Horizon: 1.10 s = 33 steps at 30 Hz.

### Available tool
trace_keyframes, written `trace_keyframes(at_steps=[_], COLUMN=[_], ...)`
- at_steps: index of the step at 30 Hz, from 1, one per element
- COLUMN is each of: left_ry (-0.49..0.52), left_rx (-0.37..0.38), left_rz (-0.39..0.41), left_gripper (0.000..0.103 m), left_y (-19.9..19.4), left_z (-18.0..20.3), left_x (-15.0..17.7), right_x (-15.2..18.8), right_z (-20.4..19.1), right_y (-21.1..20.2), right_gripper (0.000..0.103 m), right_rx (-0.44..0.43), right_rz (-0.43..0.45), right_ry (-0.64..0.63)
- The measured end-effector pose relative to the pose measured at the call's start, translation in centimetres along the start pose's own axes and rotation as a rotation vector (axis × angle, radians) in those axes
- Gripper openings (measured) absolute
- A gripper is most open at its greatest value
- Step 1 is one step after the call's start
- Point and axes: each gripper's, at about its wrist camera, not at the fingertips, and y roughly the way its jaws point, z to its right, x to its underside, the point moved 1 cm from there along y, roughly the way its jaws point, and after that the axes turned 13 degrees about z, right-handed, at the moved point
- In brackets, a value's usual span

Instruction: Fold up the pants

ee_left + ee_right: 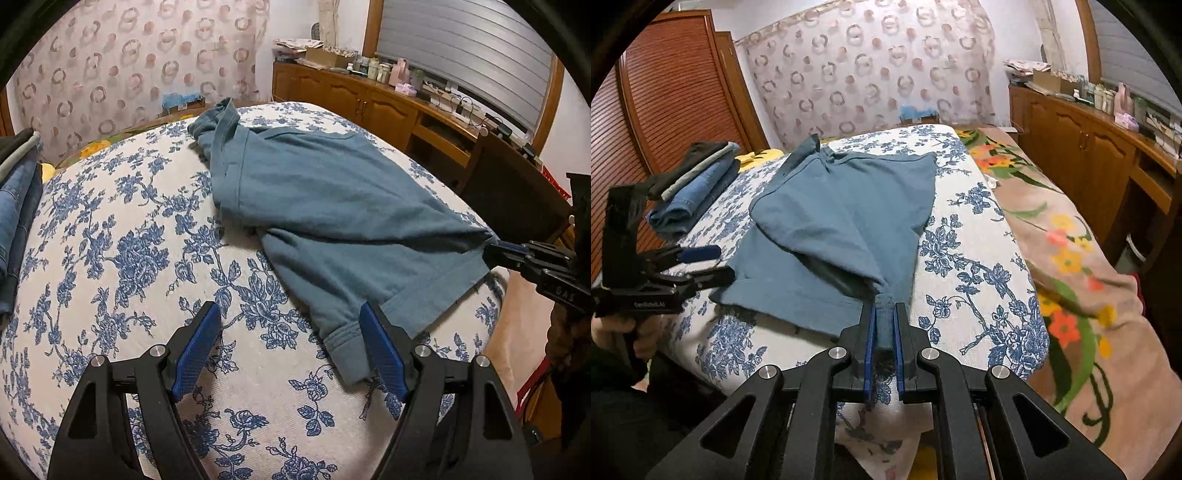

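Observation:
Teal-blue pants [325, 206] lie spread on a white bed cover with blue flowers [129, 240], waistband at the far end. My left gripper [290, 317] is open just above the cover, its right finger beside the near leg cuff [347, 350]. My right gripper [884, 314] is shut on the other leg's hem [884, 325] and holds it pulled taut at the bed's near edge. The right gripper also shows in the left wrist view [496, 247], the left gripper in the right wrist view [713, 262], and the pants in the right wrist view [842, 221].
A stack of folded jeans and dark clothes [698, 181] lies on the bed's left side. A floral blanket [1071, 277] covers the right side. A wooden sideboard [369, 103] with clutter stands along the window wall. A wooden wardrobe [665, 92] stands on the left.

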Motion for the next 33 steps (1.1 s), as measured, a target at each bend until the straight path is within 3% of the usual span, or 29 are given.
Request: trace_keyframes(at_steps=[4,9,18,33], left_ry=[-0.019,-0.025,-0.078,-0.127], left_rx=[0.011,0.004,-0.065,-0.156], left_rz=[0.003,0.037,0.132,0.194], left_gripper=[0.078,0.078,0.078,0.078], left_y=[0.0,-0.9,-3.4,-5.1], left_z=[-0.3,-0.5,-3.7,-7.6], left_x=[0.1,-0.3,-1.7,-2.0], right_x=[-0.2,-0.6,-2.7,-5.9], right_z=[0.2,-0.1,-3.0,-7.2], right_y=[-0.6,-1.4,1.9,10.1], right_gripper=[0.031,0.036,0.038,0.039], right_rx=[0.022,0.014,-0.043,-0.182], right_rz=[0.015,0.054,0.093,0.033], right_ry=[-0.015,-0.038,-0.109,-0.180])
